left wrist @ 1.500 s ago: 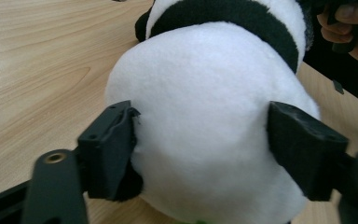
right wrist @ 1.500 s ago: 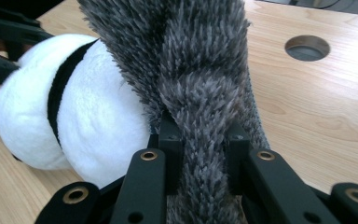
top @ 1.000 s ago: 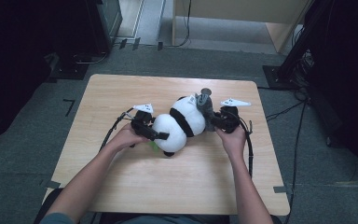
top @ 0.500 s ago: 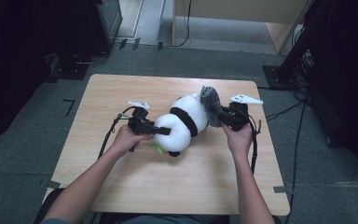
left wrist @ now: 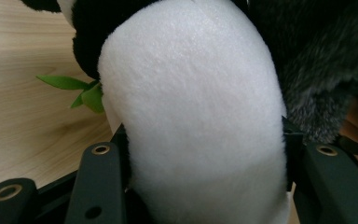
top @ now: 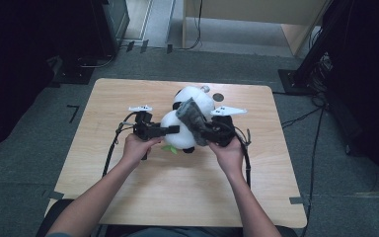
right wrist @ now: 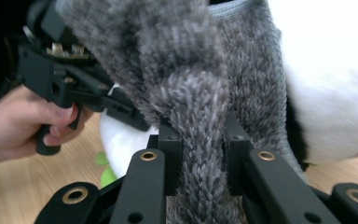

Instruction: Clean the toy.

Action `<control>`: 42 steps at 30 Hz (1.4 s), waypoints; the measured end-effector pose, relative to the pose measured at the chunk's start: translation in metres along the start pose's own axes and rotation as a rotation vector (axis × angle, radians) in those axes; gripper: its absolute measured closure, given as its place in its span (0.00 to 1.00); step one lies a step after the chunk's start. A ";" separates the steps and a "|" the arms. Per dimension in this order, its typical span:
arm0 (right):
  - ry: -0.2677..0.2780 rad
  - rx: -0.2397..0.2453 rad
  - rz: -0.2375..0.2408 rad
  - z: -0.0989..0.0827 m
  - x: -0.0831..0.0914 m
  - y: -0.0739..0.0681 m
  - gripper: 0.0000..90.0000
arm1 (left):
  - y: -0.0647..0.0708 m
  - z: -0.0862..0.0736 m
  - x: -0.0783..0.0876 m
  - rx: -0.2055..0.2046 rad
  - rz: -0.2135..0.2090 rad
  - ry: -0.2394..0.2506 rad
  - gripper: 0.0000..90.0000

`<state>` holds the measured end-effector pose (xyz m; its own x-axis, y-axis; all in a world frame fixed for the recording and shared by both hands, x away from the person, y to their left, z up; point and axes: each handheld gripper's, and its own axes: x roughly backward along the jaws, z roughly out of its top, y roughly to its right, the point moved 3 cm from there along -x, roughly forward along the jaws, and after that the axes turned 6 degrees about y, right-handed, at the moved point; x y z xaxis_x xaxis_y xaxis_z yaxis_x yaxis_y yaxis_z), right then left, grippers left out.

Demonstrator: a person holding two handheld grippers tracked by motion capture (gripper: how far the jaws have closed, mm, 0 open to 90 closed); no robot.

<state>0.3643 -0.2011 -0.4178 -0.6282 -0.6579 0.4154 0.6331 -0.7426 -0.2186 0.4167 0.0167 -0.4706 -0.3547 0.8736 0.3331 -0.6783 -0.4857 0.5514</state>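
your left tool is clamped on the panda plush's white body, its jaws just closed in, pinning it near the desk's middle, toward the far edge. your right tool is pinched tight on the grey fuzzy cloth, likely to drag it over the plush.

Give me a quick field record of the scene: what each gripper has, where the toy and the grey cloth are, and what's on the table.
table: wooden top
toy: plush panda, white and black, green leaf at its lower side
cloth: grey fuzzy cloth, draped over the panda's middle
left gripper: jaws have just been closing, pads press the panda's white part
right gripper: shut on a fold of the cloth
hands: left hand, right hand on the handles
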 end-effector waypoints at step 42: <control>-0.156 0.107 0.098 -0.071 -0.065 -0.031 0.86 | -0.004 0.009 0.011 0.146 0.012 0.077 0.49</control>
<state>0.3531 -0.1439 -0.5007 -0.4887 -0.6929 0.5302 0.7375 -0.6528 -0.1732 0.4211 0.0279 -0.4622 -0.4144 0.8646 0.2842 -0.5747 -0.4907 0.6549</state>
